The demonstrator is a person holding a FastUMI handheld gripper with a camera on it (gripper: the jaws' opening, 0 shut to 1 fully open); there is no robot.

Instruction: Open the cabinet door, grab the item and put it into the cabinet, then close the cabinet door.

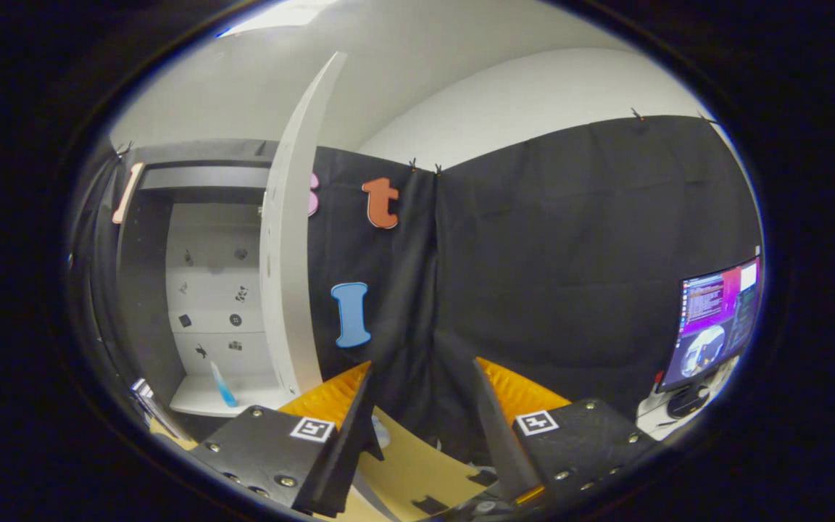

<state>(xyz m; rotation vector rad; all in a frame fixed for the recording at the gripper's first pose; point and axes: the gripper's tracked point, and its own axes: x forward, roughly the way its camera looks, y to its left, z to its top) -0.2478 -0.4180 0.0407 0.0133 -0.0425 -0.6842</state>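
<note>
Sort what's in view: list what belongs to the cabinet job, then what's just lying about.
Belongs to the job:
- cabinet, standing open
- cabinet door, swung wide
- blue item on the cabinet's bottom shelf
- gripper, fingers open, holding nothing

Just there:
- monitor, off beyond the fingers
- table below the fingers

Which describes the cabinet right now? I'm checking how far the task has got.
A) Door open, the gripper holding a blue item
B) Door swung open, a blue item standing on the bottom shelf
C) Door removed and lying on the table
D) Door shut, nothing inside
B: the cabinet door stands swung open and a blue item stands inside on the bottom shelf, while the gripper is open with nothing between its fingers.
</note>
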